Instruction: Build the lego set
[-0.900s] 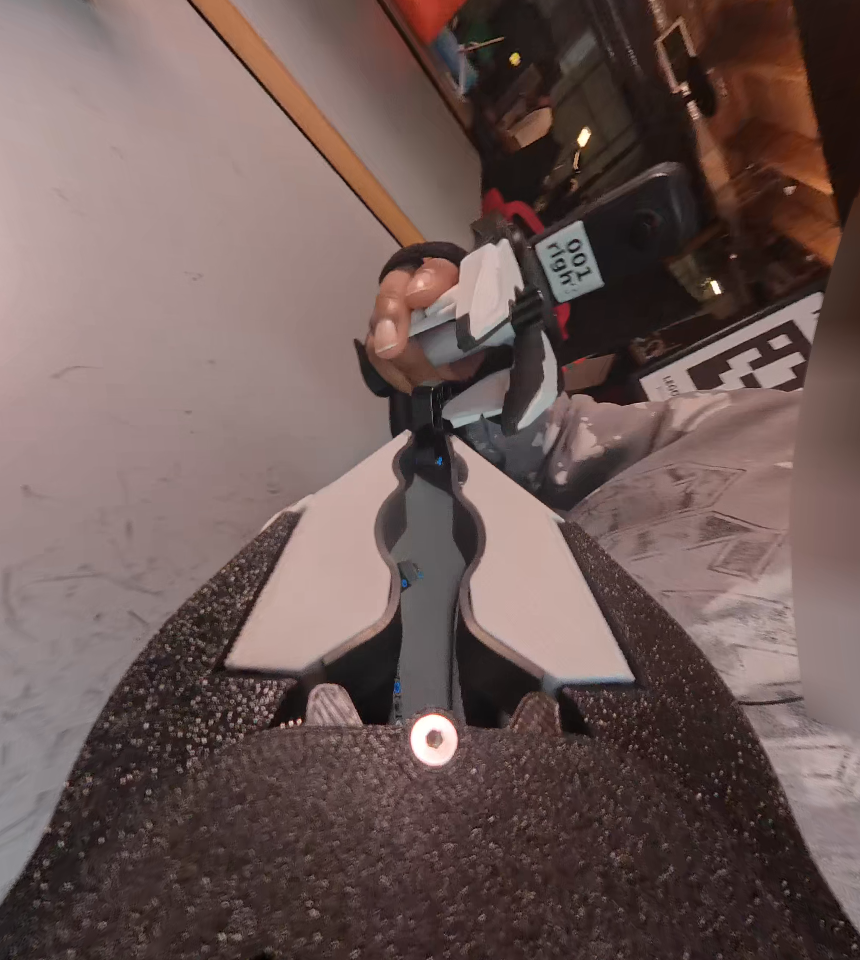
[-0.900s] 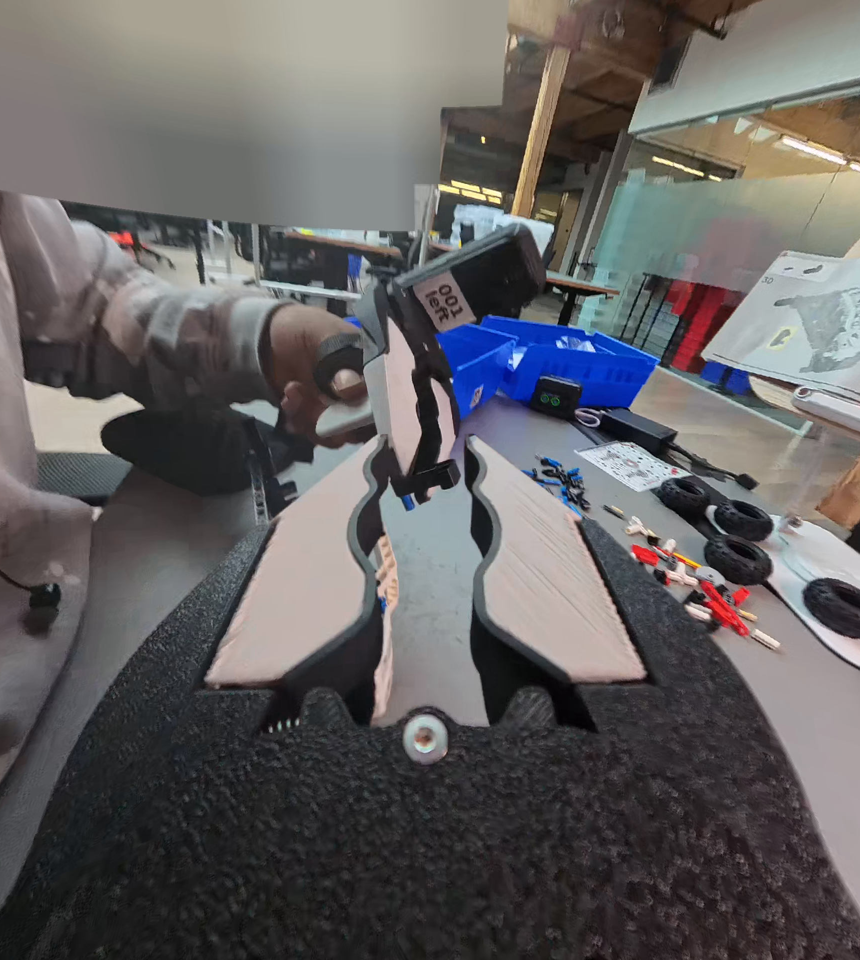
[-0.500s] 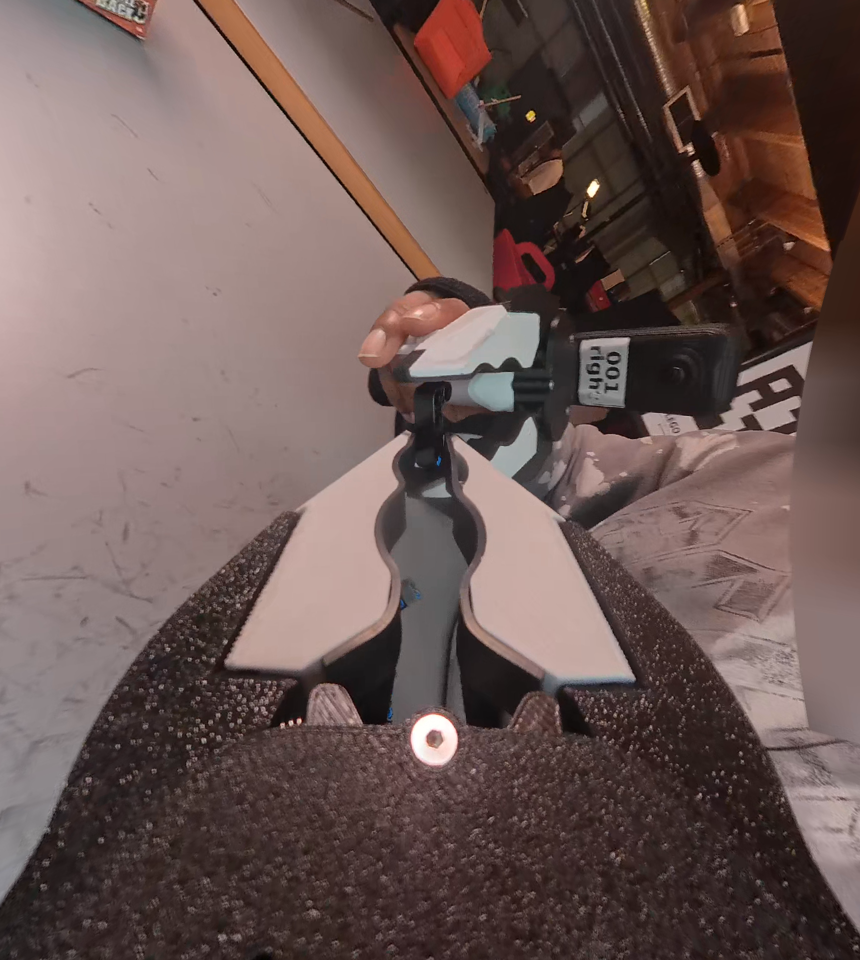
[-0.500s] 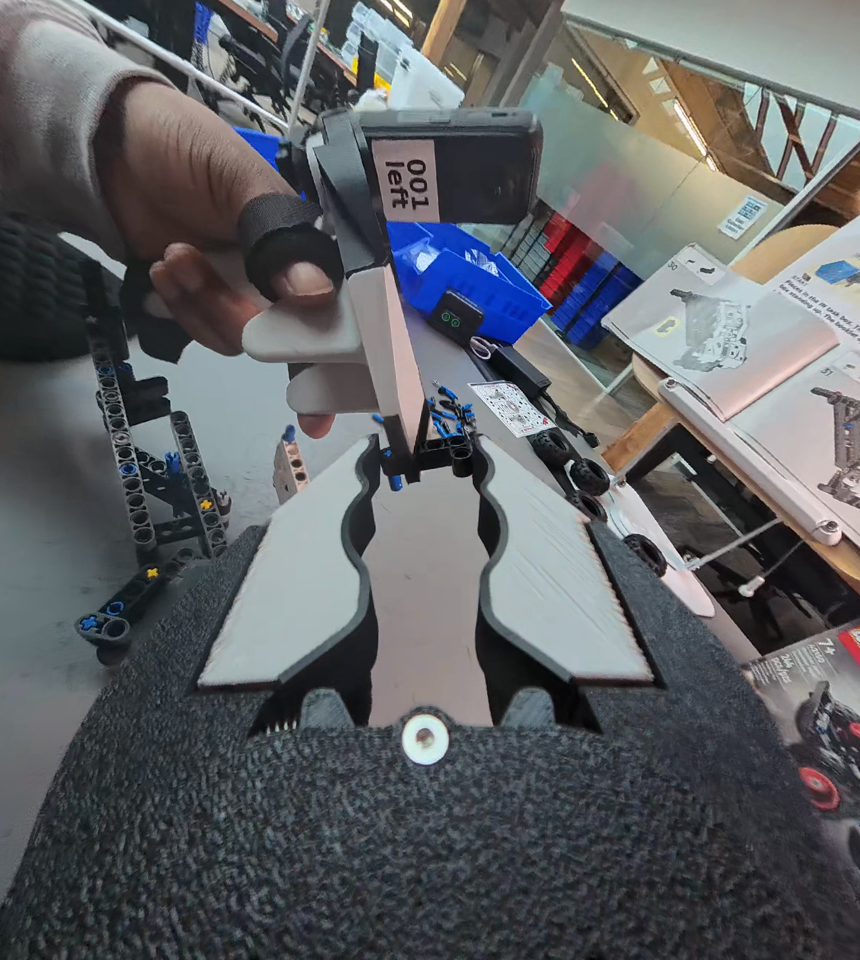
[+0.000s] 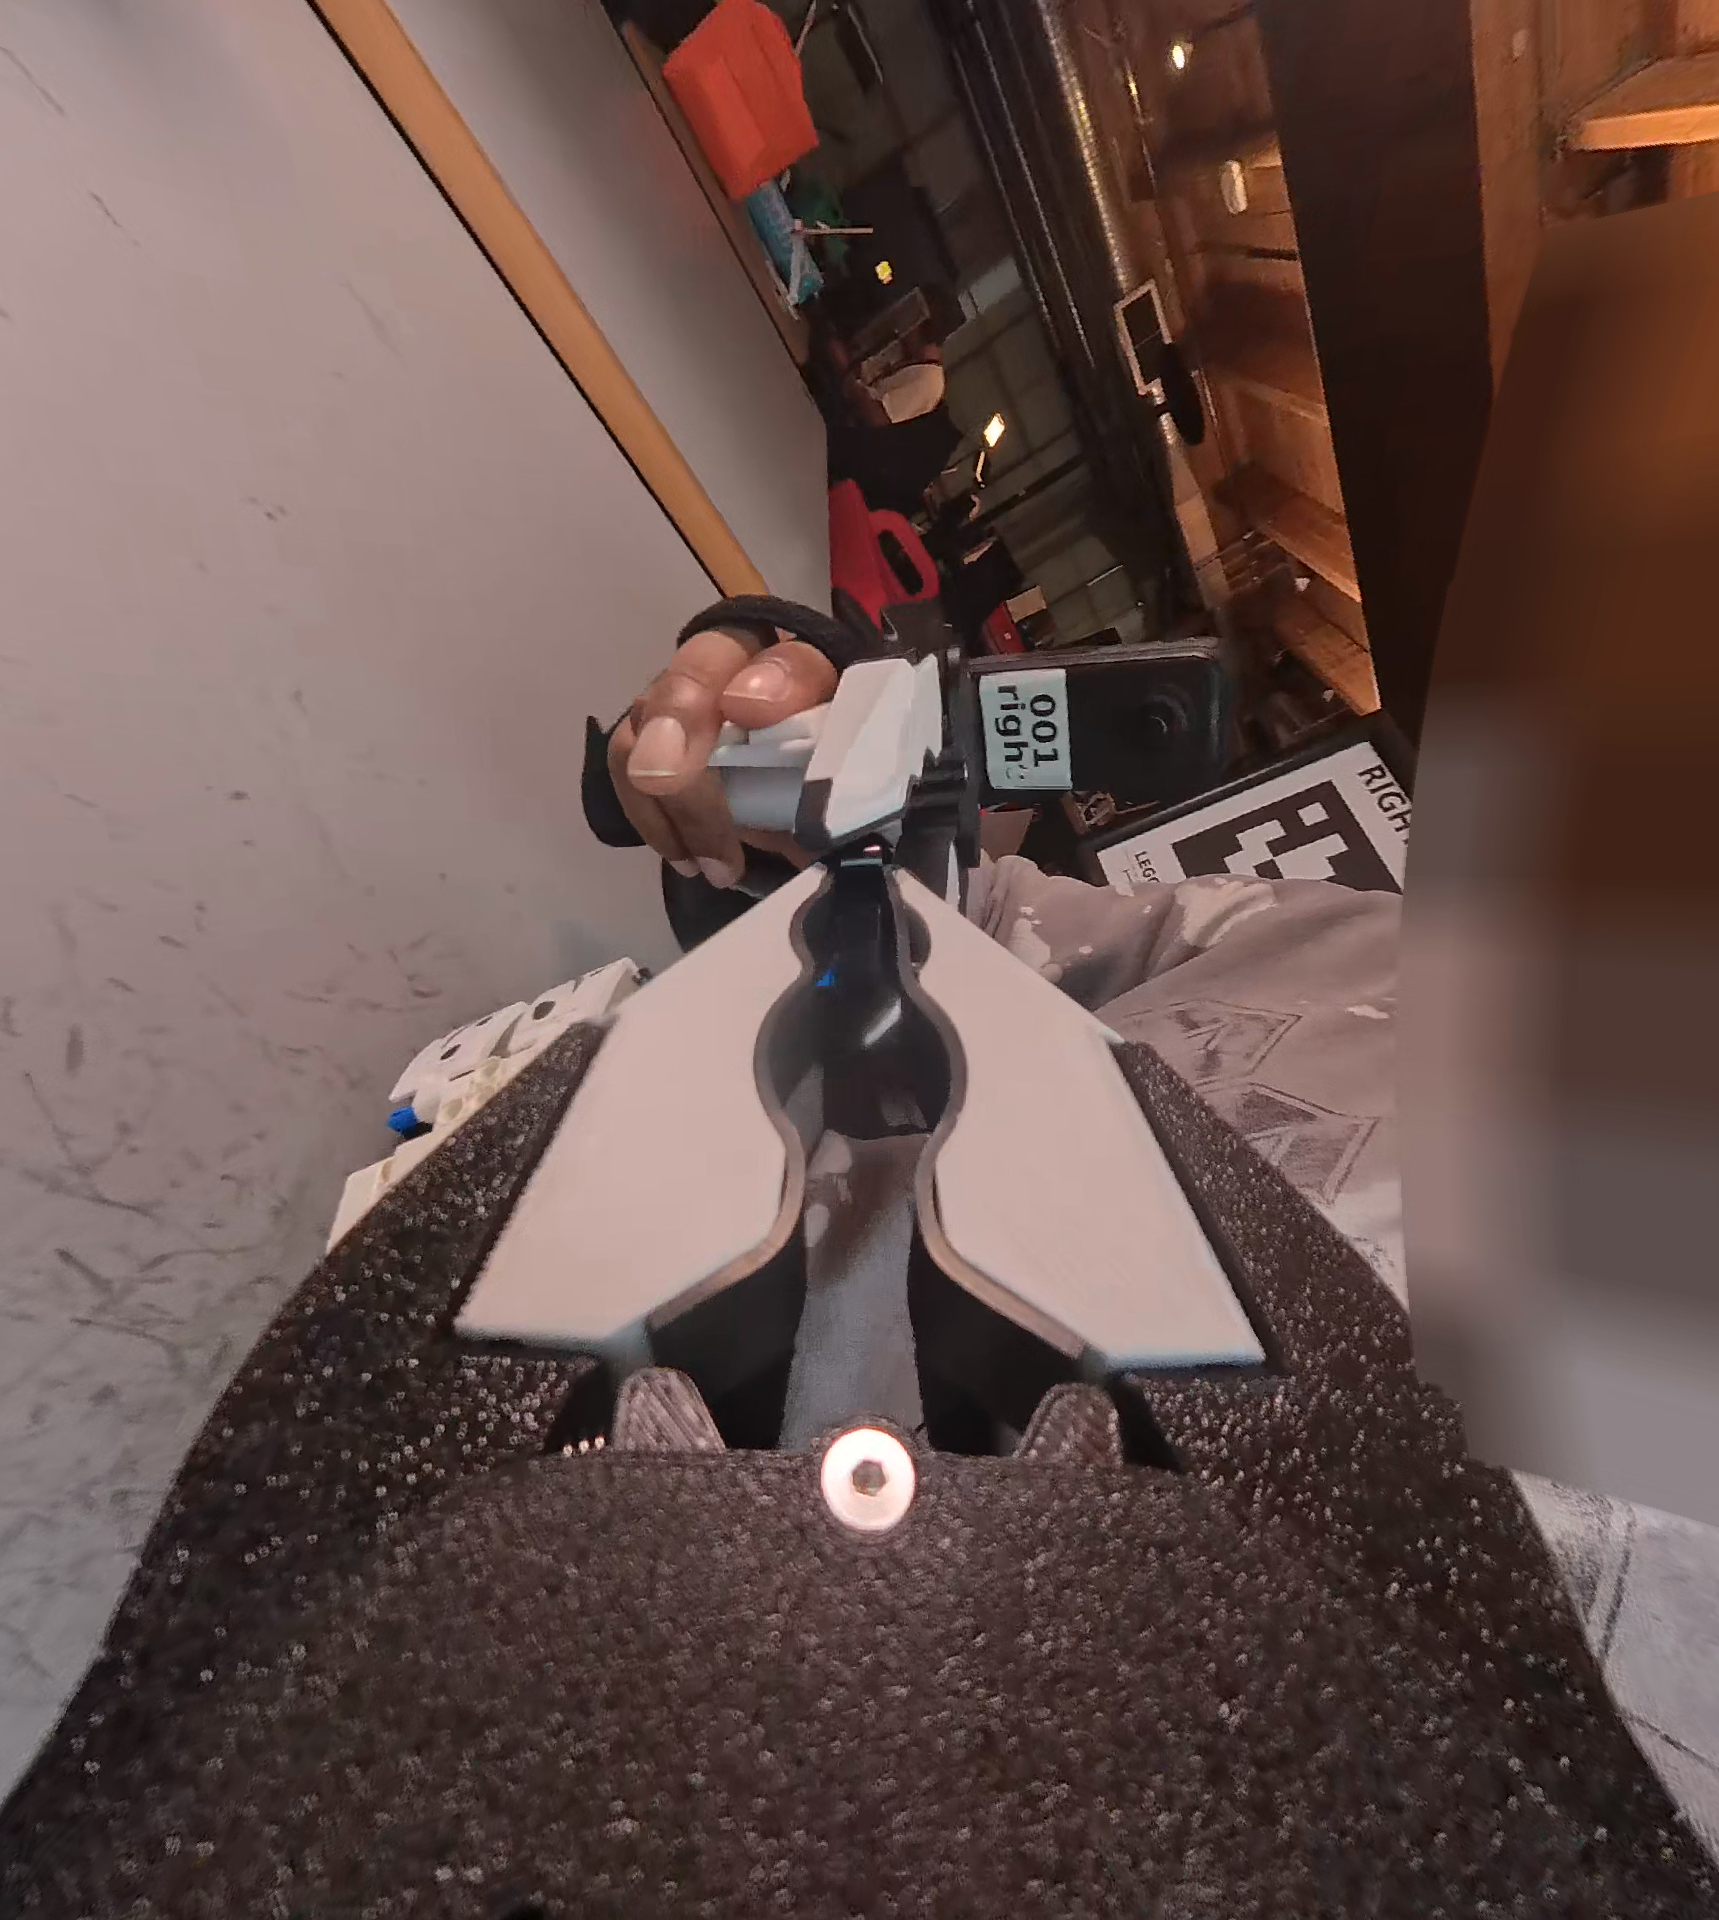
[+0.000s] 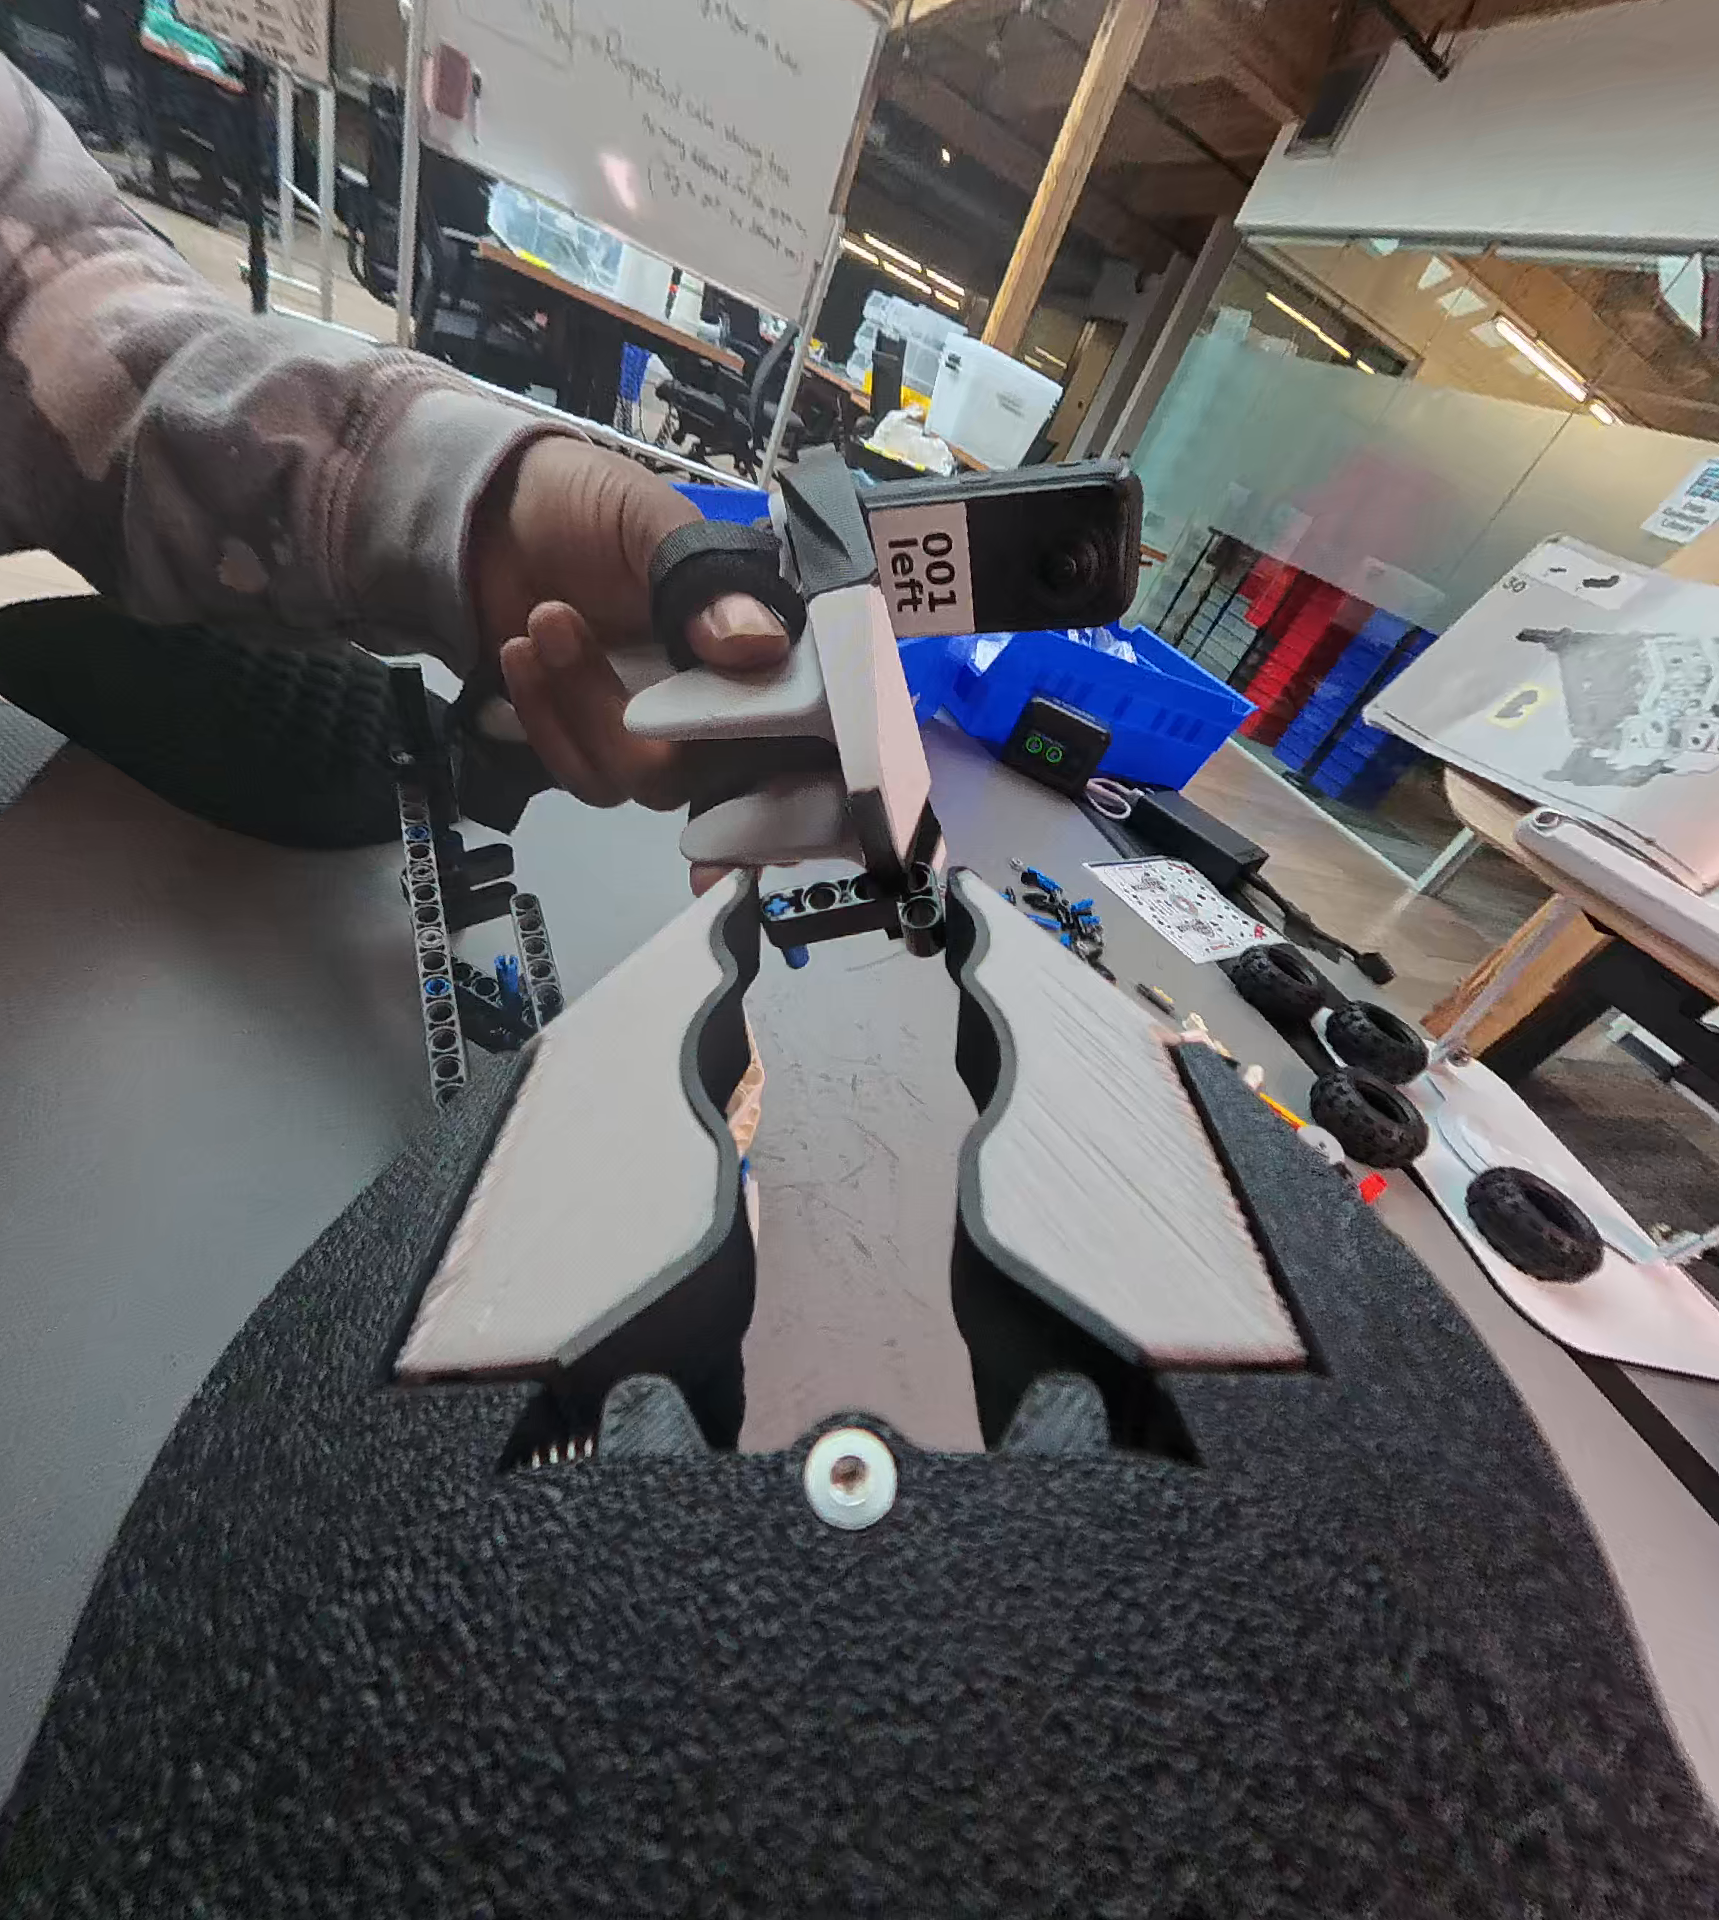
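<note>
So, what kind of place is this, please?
Probably a shared open-plan workshop or office, not a home. The right wrist view shows a whiteboard, rows of desks with office chairs, frosted glass partitions and blue parts bins on the grey table.

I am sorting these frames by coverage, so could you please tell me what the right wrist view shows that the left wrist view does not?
Only the right wrist view shows the four black tyres, the blue bins, the open instruction booklet and the standing beam frame. Only the left wrist view shows white pieces by its fingers and an orange box. Both show the small black beam piece held between both grippers.
</note>
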Tool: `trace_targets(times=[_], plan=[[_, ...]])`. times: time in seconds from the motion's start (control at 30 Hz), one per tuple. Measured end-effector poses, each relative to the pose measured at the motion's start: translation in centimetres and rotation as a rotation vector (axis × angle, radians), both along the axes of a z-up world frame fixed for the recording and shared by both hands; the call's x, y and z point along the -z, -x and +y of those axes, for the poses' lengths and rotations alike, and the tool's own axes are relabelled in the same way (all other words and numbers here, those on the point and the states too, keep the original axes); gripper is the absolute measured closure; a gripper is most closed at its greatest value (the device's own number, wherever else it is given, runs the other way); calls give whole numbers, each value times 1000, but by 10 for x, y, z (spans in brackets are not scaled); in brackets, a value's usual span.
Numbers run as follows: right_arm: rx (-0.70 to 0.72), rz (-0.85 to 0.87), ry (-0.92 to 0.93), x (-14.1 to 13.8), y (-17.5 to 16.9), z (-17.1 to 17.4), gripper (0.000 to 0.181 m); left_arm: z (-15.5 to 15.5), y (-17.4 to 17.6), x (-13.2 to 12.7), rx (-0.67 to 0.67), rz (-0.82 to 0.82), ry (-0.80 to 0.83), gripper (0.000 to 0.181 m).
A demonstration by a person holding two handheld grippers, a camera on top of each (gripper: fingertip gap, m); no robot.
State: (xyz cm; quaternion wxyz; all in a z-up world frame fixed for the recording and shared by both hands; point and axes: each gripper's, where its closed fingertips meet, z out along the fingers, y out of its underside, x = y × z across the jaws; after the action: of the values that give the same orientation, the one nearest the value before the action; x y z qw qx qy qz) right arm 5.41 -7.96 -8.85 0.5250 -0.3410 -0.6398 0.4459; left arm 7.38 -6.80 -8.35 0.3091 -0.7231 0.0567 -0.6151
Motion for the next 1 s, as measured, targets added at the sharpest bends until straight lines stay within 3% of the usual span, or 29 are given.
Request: trace_targets(times=[0.03,0.3,0.43,0.5,0.6,0.73,0.83,1.0], plan=[[17,-21,-9,2,1,2,146,1,1,2,-14,7,7,175],[108,-75,-98,10,4,10,148,7,10,9,-79,18,37,175],[59,-105,-67,11,1,7,148,4,9,9,-53,61,8,173],[12,-167,-30,16,-4,11,149,-1,12,6,-16,135,-50,162],[-78,-314,89,30,-16,12,149,-5,32,14,-12,409,-188,151],[-166,-402,152,46,-19,-9,149,-19,49,49,95,692,-242,137],[-158,-453,145,63,-15,-14,149,-29,43,72,179,739,-240,138],[-132,-460,167,62,-14,-8,148,-30,40,91,220,795,-262,149]])
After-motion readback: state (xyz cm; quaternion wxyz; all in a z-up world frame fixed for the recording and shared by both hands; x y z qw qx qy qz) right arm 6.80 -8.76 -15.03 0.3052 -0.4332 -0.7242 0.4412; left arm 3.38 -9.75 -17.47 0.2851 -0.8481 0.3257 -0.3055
